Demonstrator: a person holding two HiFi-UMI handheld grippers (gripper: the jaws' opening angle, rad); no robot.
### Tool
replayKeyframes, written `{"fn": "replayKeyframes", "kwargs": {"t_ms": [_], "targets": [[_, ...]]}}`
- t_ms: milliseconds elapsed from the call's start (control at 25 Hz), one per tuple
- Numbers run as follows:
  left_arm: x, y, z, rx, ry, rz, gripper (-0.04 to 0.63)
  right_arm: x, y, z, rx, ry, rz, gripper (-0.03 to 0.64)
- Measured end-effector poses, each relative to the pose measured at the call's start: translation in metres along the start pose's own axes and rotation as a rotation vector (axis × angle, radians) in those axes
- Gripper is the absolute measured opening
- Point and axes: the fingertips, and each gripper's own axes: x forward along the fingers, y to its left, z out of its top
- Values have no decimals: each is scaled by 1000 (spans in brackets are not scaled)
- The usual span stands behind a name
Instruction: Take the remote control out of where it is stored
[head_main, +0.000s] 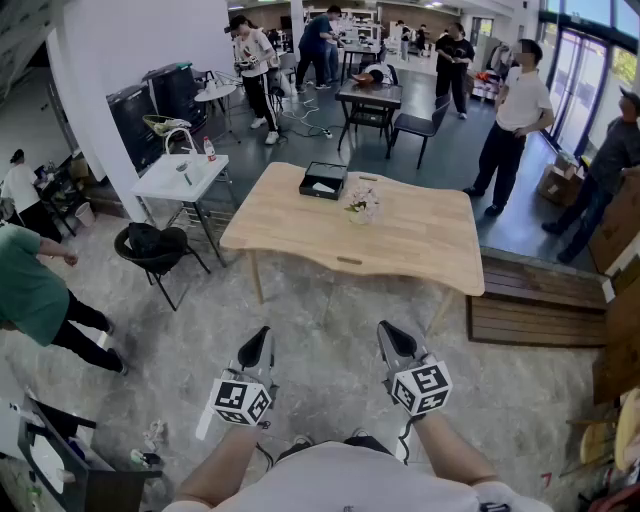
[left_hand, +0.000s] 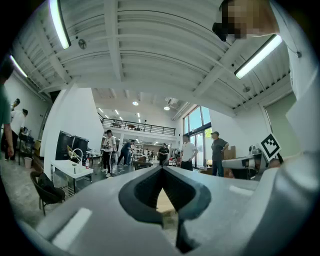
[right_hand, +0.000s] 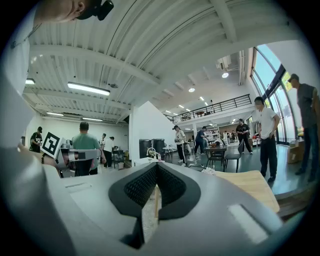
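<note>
Left gripper (head_main: 262, 334) (left_hand: 161, 170): jaws pressed together at the tips and holding nothing. Its own view shows only a diamond-shaped hollow behind the tips, with a sliver of tan wood visible through it.

Right gripper (head_main: 386, 330) (right_hand: 156, 166): jaws likewise closed tip to tip and empty, held level with the left gripper over the stone floor (head_main: 330, 330).

Wooden surface (head_main: 420, 240) (right_hand: 252, 187): ahead of both pairs of jaws and well apart from them.

Black box (head_main: 323, 181): open-topped, at the far edge of the surface, ahead of the left jaws.

Pale flat item (head_main: 322, 187): lies inside the black box. It is too small to tell whether this is the remote control.

Small clear object (head_main: 361, 204): just beside the box, nearer the jaws. Its detail is blurred.

Black chair (head_main: 152, 250): left of the surface, off to the left of the left jaws.

Several people stand beyond the surface. Another person is cut off at the left edge of the head view.
</note>
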Motion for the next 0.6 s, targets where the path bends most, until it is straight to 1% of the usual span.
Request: {"fn": "replayKeyframes", "kwargs": {"t_ms": [440,600], "targets": [[-14,9,-3,2,10,-5,1,6,15,-3,23,3,-12,28],[-19,18,-4,-2,12,-3,1,12,23,-3,36,0,-17,28]]}}
